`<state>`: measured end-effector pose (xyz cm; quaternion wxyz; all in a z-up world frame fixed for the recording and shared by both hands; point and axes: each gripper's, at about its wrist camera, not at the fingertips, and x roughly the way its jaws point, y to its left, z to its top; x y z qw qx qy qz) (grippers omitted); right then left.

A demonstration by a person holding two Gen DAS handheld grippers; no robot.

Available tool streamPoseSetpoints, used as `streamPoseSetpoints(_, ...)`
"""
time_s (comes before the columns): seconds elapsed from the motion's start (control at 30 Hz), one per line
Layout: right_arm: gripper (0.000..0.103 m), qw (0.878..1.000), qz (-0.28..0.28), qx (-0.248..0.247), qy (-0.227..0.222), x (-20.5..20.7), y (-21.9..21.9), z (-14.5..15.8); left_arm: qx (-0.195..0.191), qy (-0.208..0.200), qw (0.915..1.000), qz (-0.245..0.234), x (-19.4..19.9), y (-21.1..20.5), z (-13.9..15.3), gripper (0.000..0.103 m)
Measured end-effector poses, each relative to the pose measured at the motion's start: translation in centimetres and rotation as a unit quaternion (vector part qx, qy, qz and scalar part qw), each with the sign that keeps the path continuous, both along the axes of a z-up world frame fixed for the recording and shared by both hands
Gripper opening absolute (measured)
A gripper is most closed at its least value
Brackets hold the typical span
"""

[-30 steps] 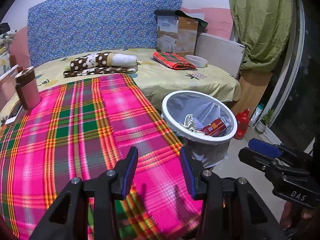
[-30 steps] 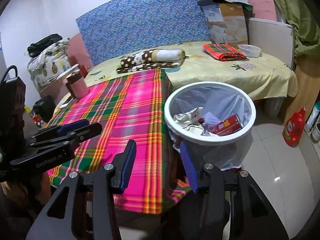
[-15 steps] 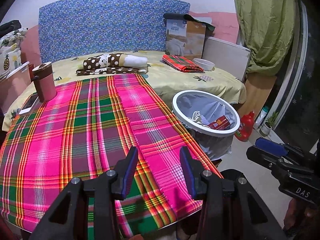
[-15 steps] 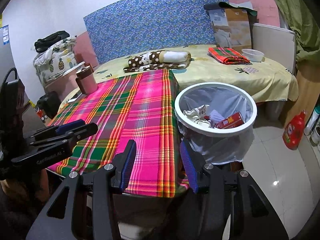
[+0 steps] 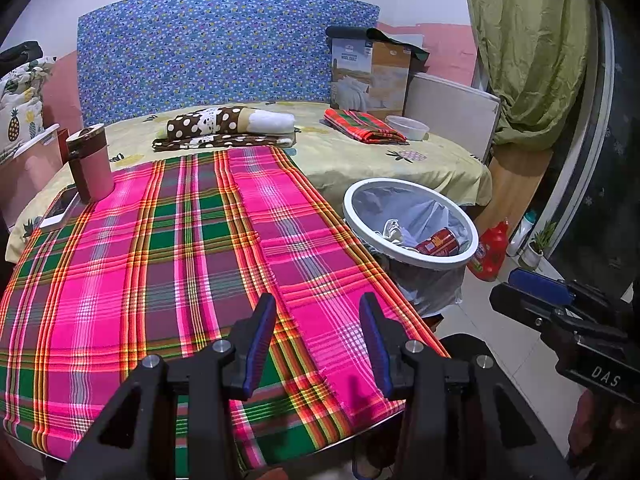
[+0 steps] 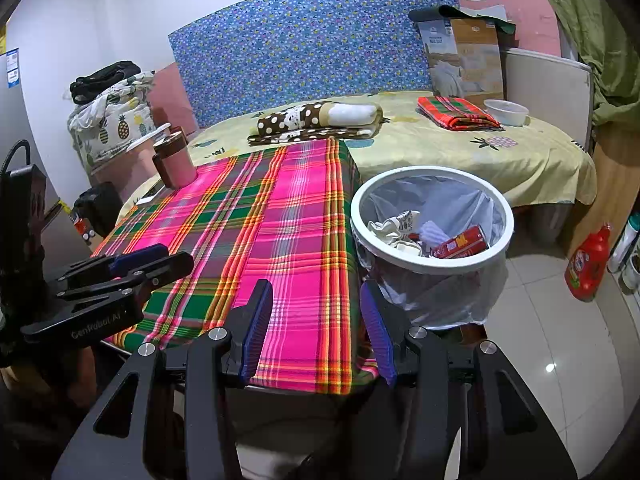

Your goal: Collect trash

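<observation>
A white-rimmed trash bin [image 5: 472,248] [image 6: 505,204] with a clear liner stands on the floor right of the table. Inside lie a red can [image 5: 437,241] [image 6: 460,243], crumpled white paper [image 6: 394,226] and other scraps. My left gripper [image 5: 318,320] is open and empty above the near edge of the pink plaid tablecloth [image 5: 168,248]. My right gripper [image 6: 316,316] is open and empty, low at the table's near right corner, just left of the bin. Each gripper shows in the other's view: the right one [image 5: 536,300] and the left one [image 6: 132,266].
A pink tumbler with a brown lid [image 5: 89,164] [image 6: 174,160] and a phone [image 5: 62,209] sit at the table's far left. Behind is a bed with folded cloths [image 5: 228,127], a red plaid cloth [image 5: 362,126] and a bowl [image 5: 406,127]. A red bottle [image 5: 490,254] [image 6: 588,262] stands on the floor.
Both grippers have pulled back and up from the table and bin; more of the tablecloth and floor shows. Both stay open and empty.
</observation>
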<state>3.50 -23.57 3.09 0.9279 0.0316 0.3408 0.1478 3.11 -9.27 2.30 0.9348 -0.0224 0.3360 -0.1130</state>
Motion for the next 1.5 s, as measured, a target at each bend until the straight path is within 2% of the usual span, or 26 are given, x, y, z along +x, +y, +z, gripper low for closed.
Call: streamPoseSetpoints(1.5, 0.048, 1.000, 0.000, 0.000, 0.003, -0.09, 0.20, -0.01, 0.004, 0.003, 1.0000, 0.001, -0.09, -0.42, -0.12, 0.045)
